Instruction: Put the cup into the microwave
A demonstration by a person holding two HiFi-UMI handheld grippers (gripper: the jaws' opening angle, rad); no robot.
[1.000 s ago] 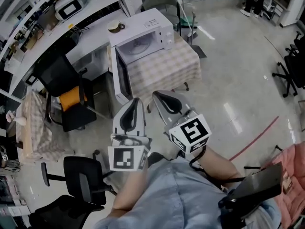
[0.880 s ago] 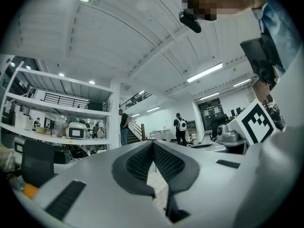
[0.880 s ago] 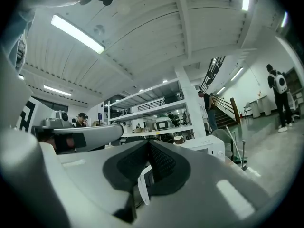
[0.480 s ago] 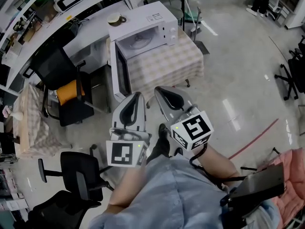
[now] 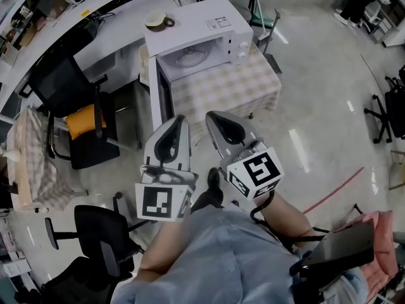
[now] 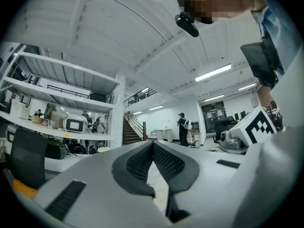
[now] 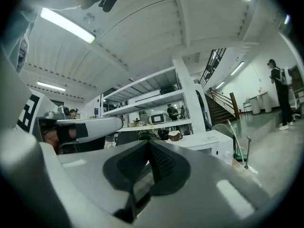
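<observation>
Cream-coloured and squat, with a small side handle, the cup sits on the roof of the white microwave, at eleven o'clock in the head view. The microwave's door hangs open. The left gripper and right gripper are held level, side by side, pointing toward twelve o'clock. Each has its jaws pressed together on nothing.

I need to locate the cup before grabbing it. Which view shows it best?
Head view: the cup sits in plain sight atop the microwave. In the right gripper view the cup is small and distant; the left gripper view doesn't show it clearly.
</observation>
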